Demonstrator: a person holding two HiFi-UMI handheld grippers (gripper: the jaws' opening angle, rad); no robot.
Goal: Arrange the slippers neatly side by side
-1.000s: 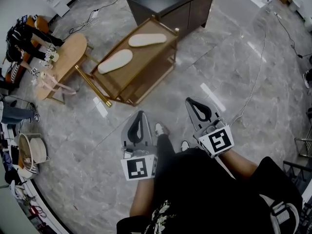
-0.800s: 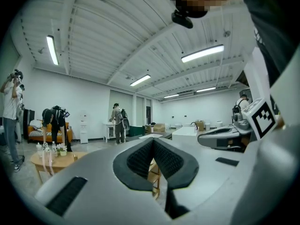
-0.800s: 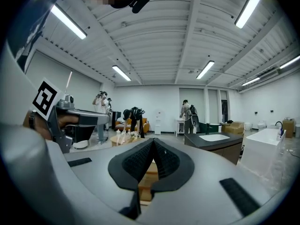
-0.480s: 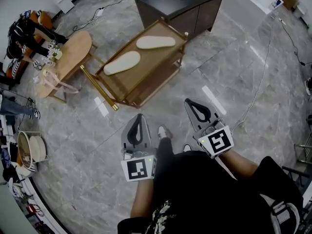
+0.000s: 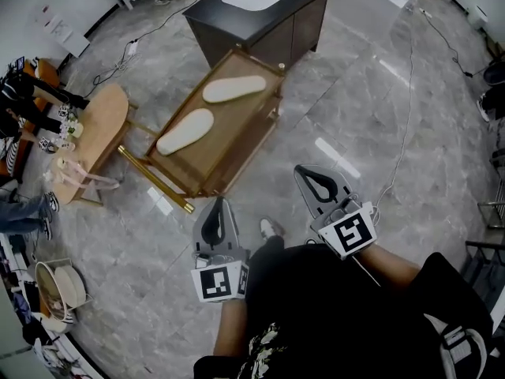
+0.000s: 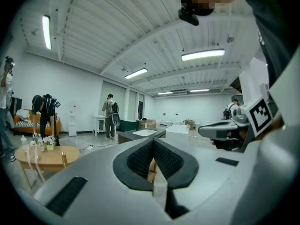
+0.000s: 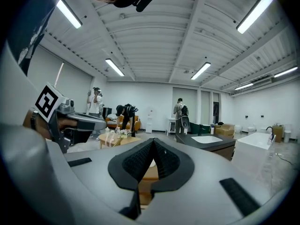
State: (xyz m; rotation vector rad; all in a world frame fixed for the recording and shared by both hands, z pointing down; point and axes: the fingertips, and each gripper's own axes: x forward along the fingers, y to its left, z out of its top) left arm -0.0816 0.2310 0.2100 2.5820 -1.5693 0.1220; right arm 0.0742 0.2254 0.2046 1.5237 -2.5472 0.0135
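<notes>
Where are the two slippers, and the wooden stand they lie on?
far slipper (image 5: 234,88), head view, its middle.
near slipper (image 5: 185,131), head view, its middle.
wooden stand (image 5: 229,136), head view, bare top.

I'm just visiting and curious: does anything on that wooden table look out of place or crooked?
Yes, the pair of pale slippers. The far slipper and the near slipper lie apart on the wooden table, one beyond the other and turned at different angles, not paired side by side. Nothing looks spilled or damaged.
</notes>
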